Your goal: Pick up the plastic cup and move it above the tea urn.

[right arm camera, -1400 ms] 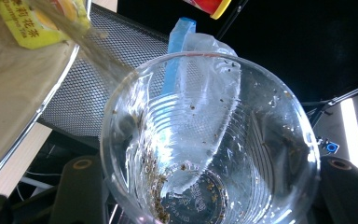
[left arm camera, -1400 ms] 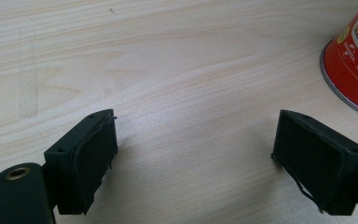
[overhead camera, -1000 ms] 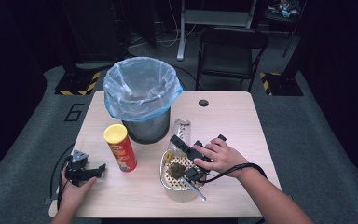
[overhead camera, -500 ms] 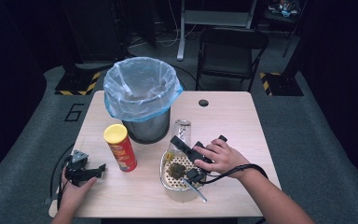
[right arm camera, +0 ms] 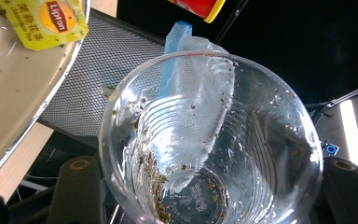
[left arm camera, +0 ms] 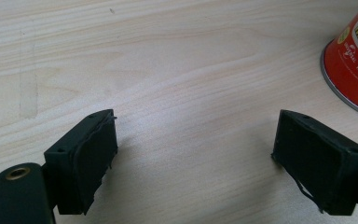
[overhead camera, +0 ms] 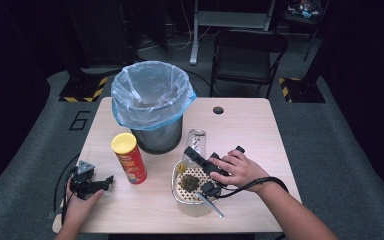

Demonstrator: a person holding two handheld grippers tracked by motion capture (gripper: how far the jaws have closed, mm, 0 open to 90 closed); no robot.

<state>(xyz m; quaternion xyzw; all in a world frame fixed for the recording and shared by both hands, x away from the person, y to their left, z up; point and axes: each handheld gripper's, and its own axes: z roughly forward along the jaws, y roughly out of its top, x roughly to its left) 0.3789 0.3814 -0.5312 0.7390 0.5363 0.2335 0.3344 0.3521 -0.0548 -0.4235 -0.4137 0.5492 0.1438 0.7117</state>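
A clear plastic cup (overhead camera: 196,139) is tipped on its side over a metal strainer bowl (overhead camera: 175,186) that holds a clump of wet tea leaves (overhead camera: 190,182). My right gripper (overhead camera: 198,162) is shut on the cup. In the right gripper view the cup (right arm camera: 214,140) is seen from its mouth, with tea specks stuck inside and a jaw on each side of it. A yellow Lipton tea tag (right arm camera: 49,21) lies in the bowl. My left gripper (overhead camera: 106,182) rests open on the table at the left, its jaws (left arm camera: 196,158) wide apart over bare wood.
A bin (overhead camera: 152,100) lined with a blue bag stands at the back middle of the table. A red chips can (overhead camera: 128,157) with a yellow lid stands between the left gripper and the bowl, also seen as the can (left arm camera: 354,65). A black chair (overhead camera: 245,55) stands behind the table.
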